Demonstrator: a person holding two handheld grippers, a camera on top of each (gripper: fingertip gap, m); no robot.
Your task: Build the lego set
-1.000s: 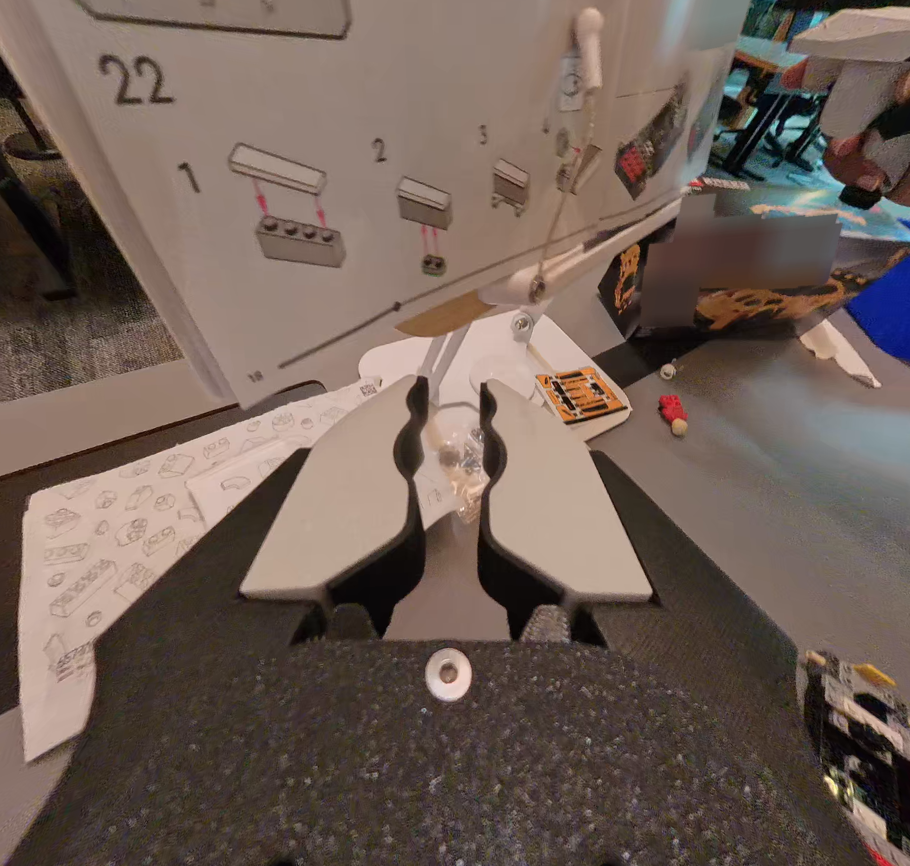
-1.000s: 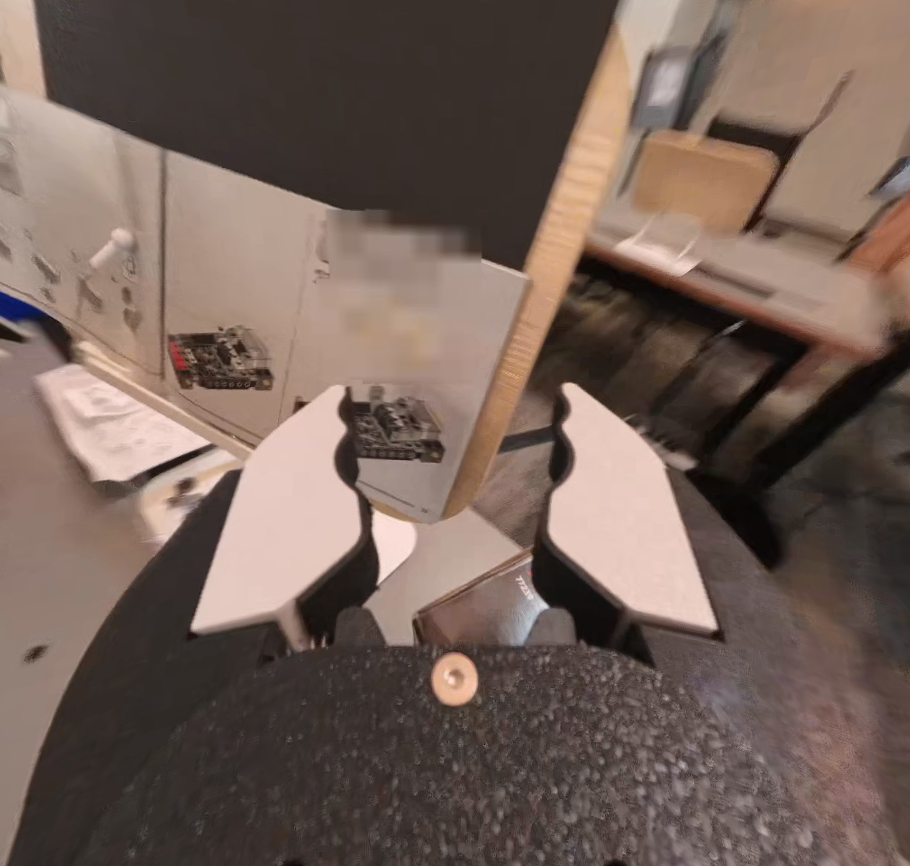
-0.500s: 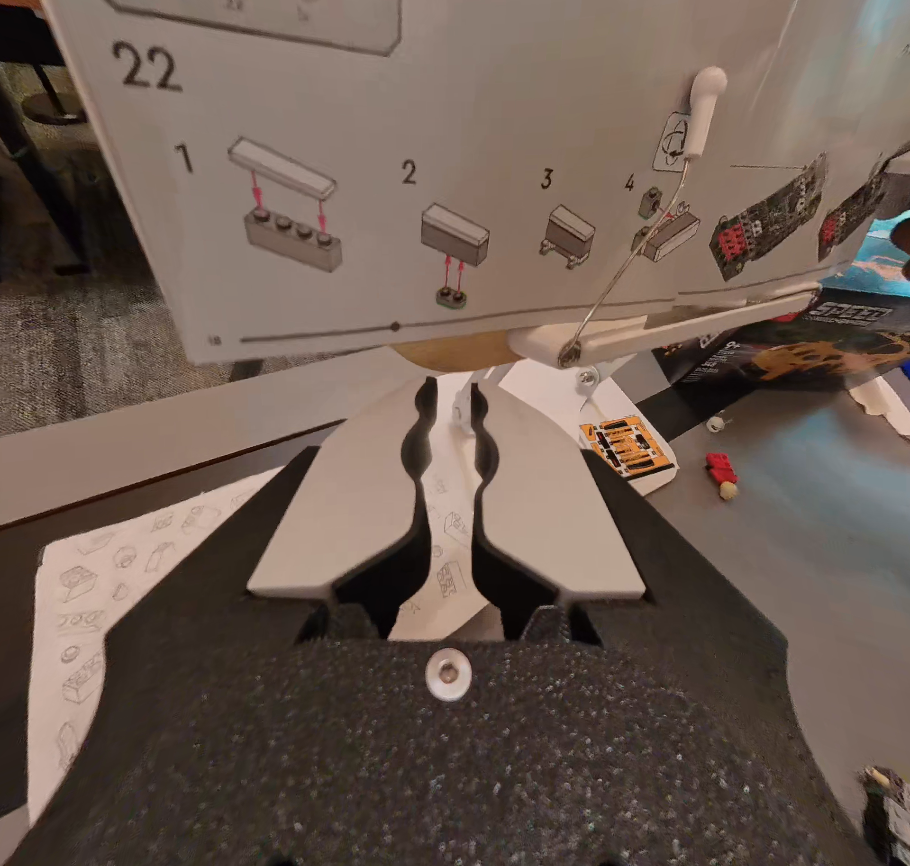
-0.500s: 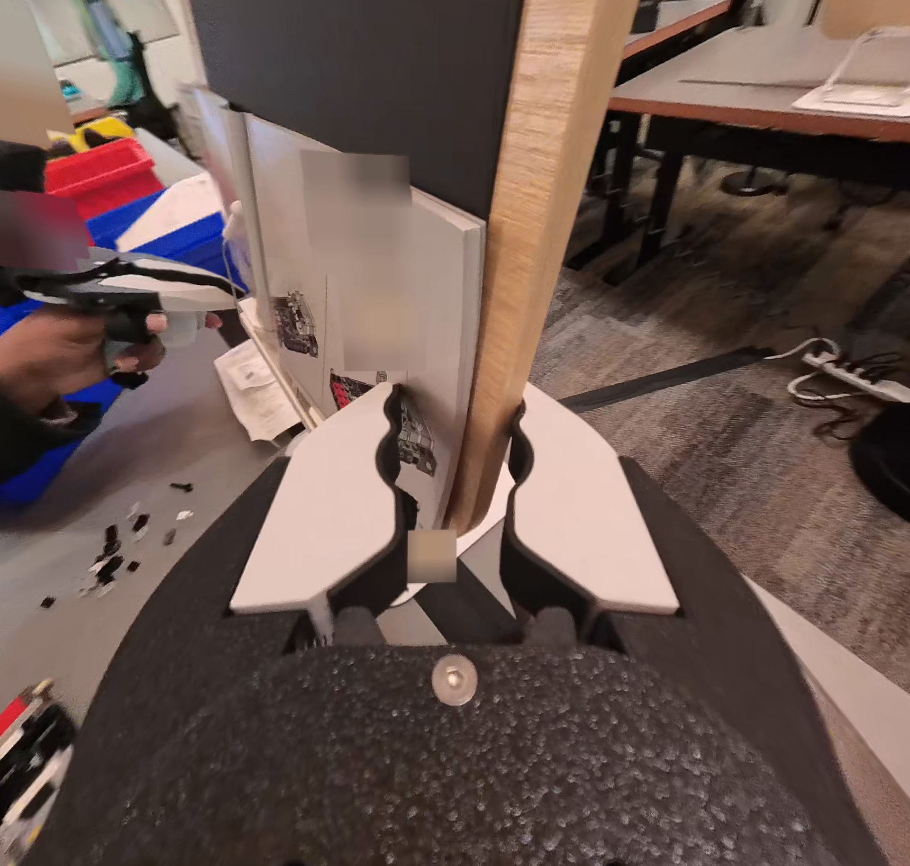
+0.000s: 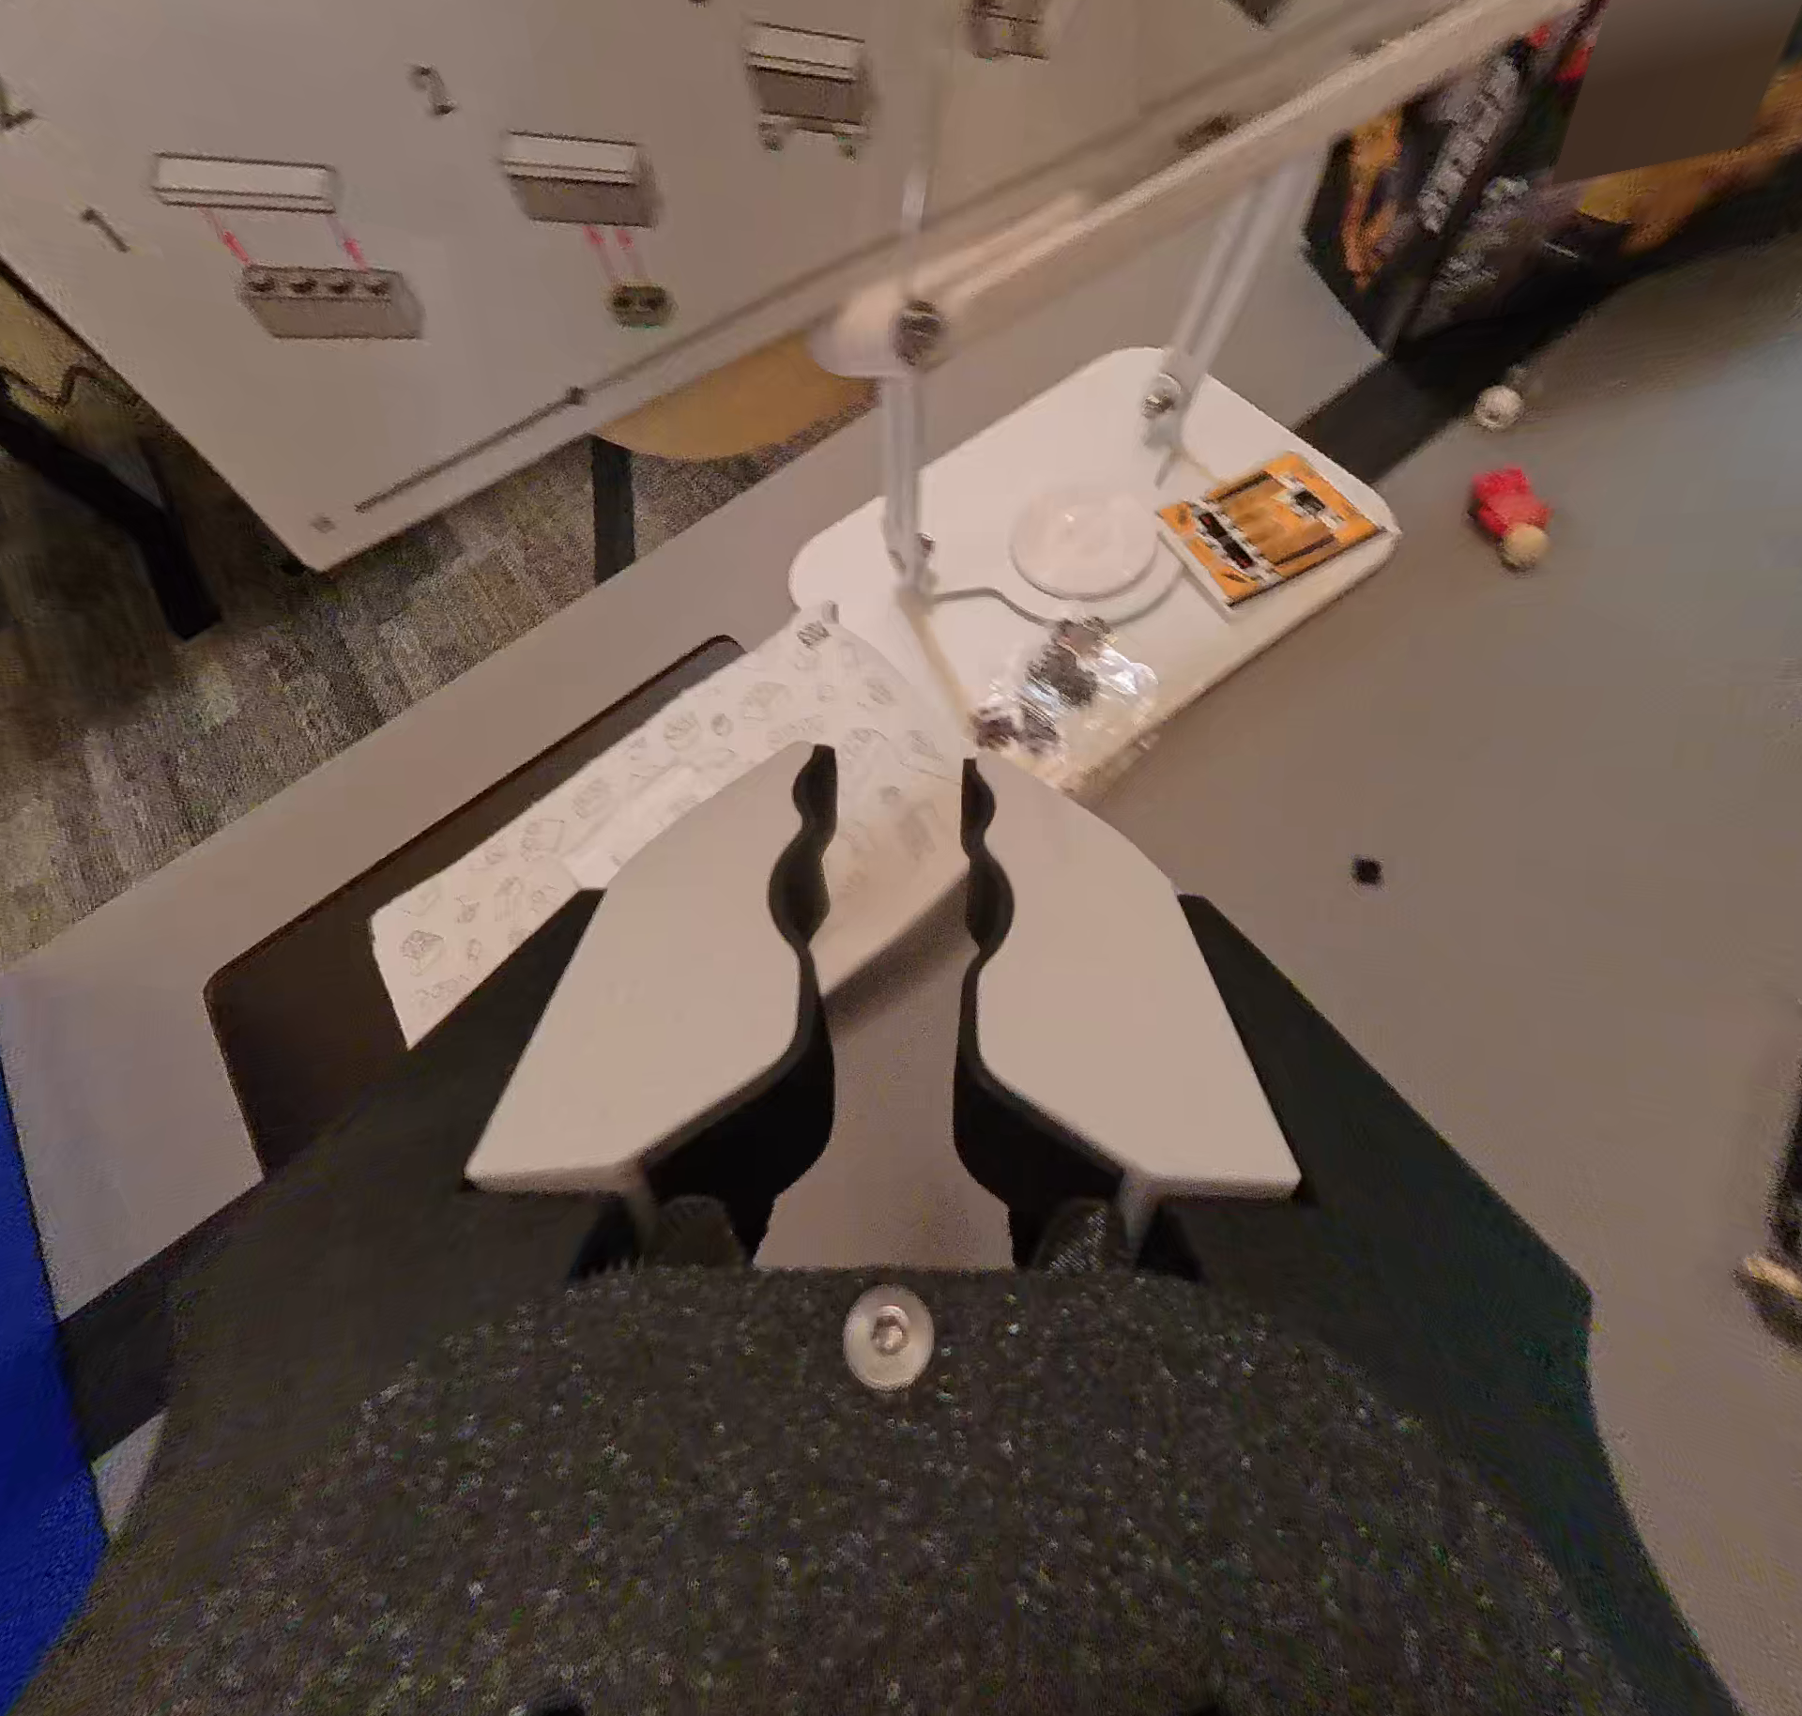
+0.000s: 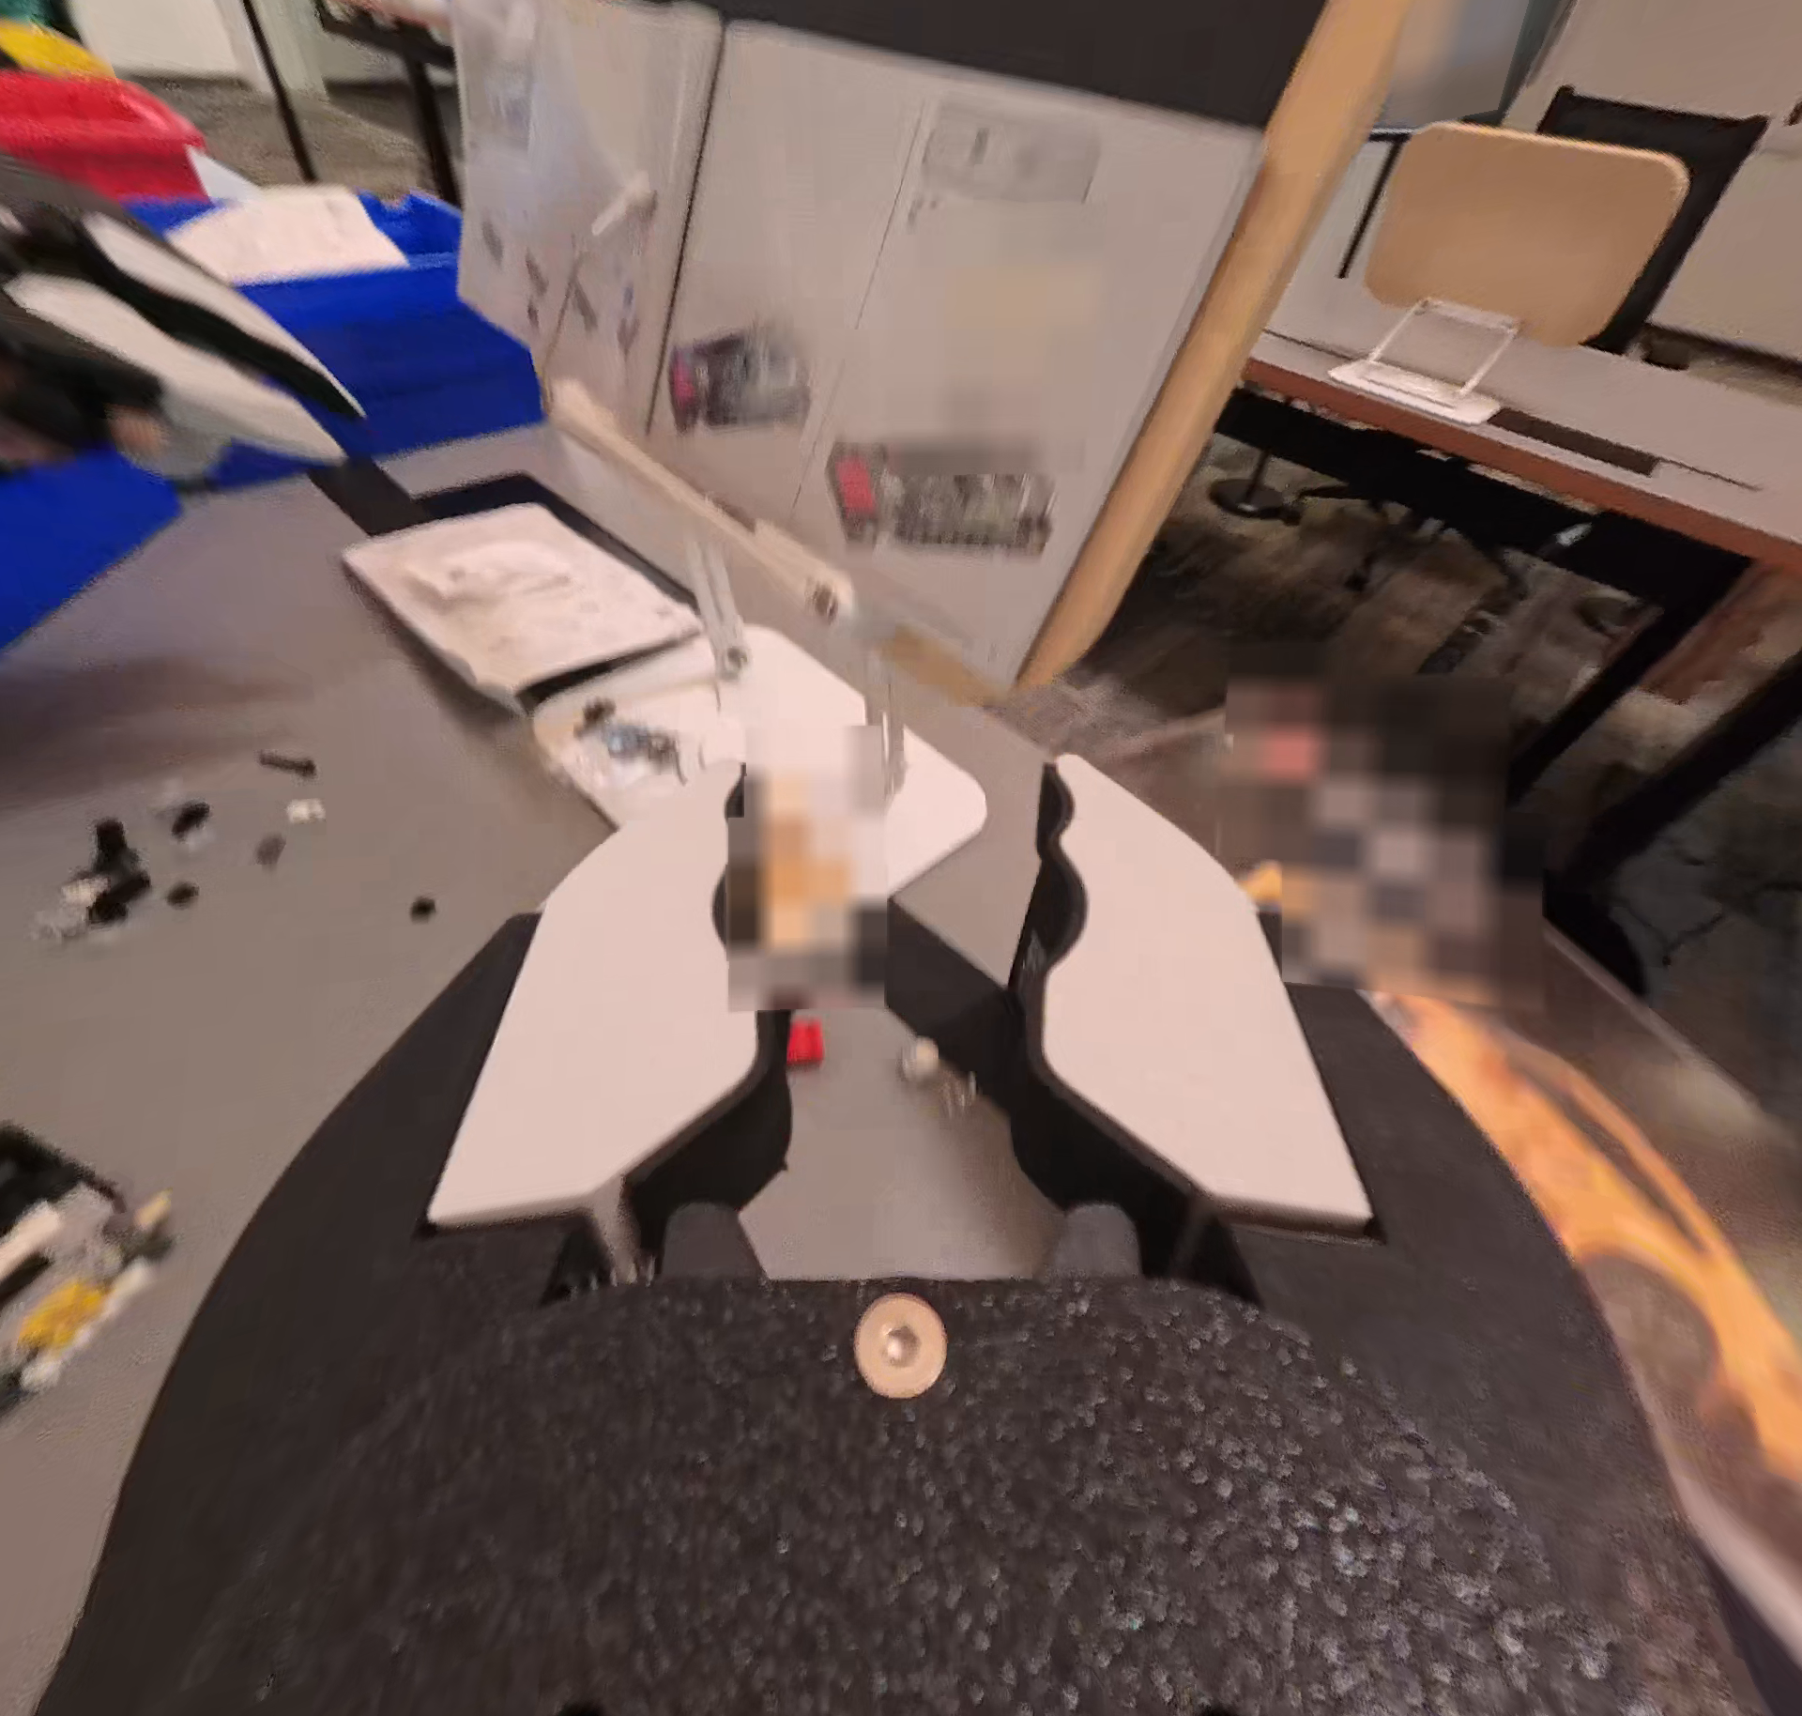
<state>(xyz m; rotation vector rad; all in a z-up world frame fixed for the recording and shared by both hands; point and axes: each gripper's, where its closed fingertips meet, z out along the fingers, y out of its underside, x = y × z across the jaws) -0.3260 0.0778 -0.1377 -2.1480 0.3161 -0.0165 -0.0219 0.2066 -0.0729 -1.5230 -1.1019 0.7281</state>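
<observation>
Clear bag of small Lego parts on the white stand base, just past the tips of the left gripper, jaws slightly parted and empty. Right gripper gapes wider, also empty. Judged step: consulting the propped instruction booklet; next, pick out the grey pieces. Only the right wrist view shows loose black pieces and the partial model

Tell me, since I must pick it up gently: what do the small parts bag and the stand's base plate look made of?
The parts bag looks like thin clear plastic film: it is crinkled, glints, and dark pieces show through. The base plate looks like smooth white matte plastic or painted metal; its flat, even surface and rounded corners leave that open.
</observation>
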